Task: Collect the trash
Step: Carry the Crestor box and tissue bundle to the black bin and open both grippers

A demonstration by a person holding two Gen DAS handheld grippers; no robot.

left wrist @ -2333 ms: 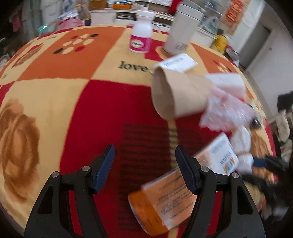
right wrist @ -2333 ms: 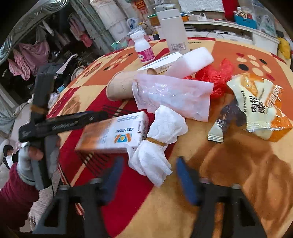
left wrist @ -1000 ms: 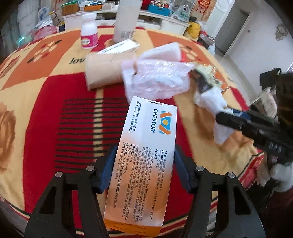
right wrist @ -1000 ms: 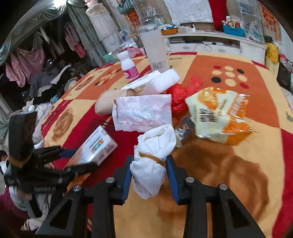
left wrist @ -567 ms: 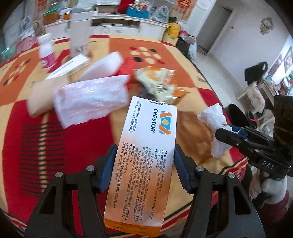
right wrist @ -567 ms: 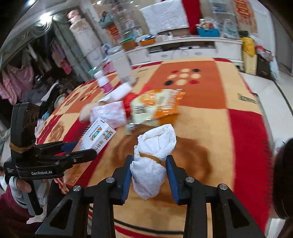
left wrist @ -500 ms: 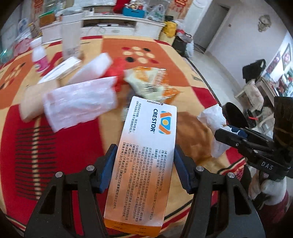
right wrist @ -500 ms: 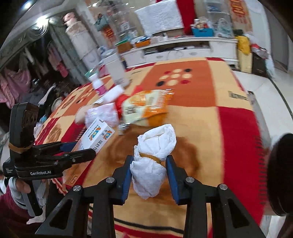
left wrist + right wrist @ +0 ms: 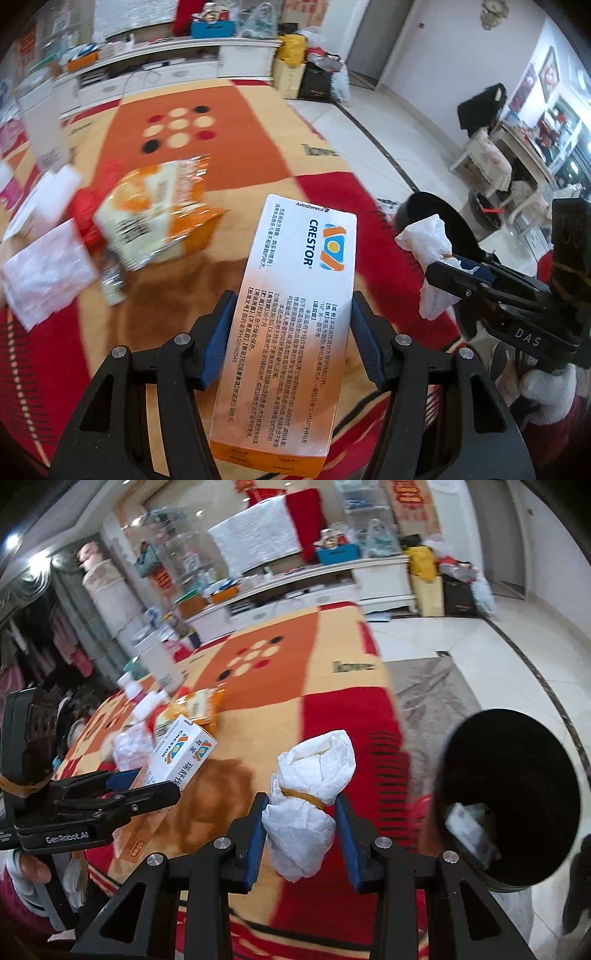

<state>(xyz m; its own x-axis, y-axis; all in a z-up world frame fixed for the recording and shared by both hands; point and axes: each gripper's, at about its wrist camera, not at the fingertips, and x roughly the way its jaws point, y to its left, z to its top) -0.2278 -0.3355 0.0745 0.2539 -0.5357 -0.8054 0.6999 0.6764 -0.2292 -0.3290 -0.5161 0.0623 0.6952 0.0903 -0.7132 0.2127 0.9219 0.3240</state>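
My left gripper (image 9: 290,325) is shut on a long white and orange medicine box (image 9: 295,295), held above the table's near edge. The same box (image 9: 177,760) shows in the right wrist view, at the left. My right gripper (image 9: 301,827) is shut on a white tissue bundle (image 9: 310,794) tied with a rubber band; the bundle (image 9: 428,254) also appears at the right of the left wrist view. A black trash bin (image 9: 509,797) stands on the floor to the right of the table, with some trash inside. More trash lies on the table: an orange snack bag (image 9: 159,206) and a clear plastic bag (image 9: 44,269).
The table wears a red, orange and cream blanket (image 9: 229,140). A white tall container (image 9: 162,664) and a small bottle (image 9: 129,686) stand at its far side. Tiled floor (image 9: 461,657) lies to the right, a white cabinet (image 9: 332,579) behind. A gloved hand (image 9: 543,380) holds the right gripper.
Both grippers have swung to the right with their loads, away from the trash pile. The black bin has come into view at the right, close to the tissue bundle.
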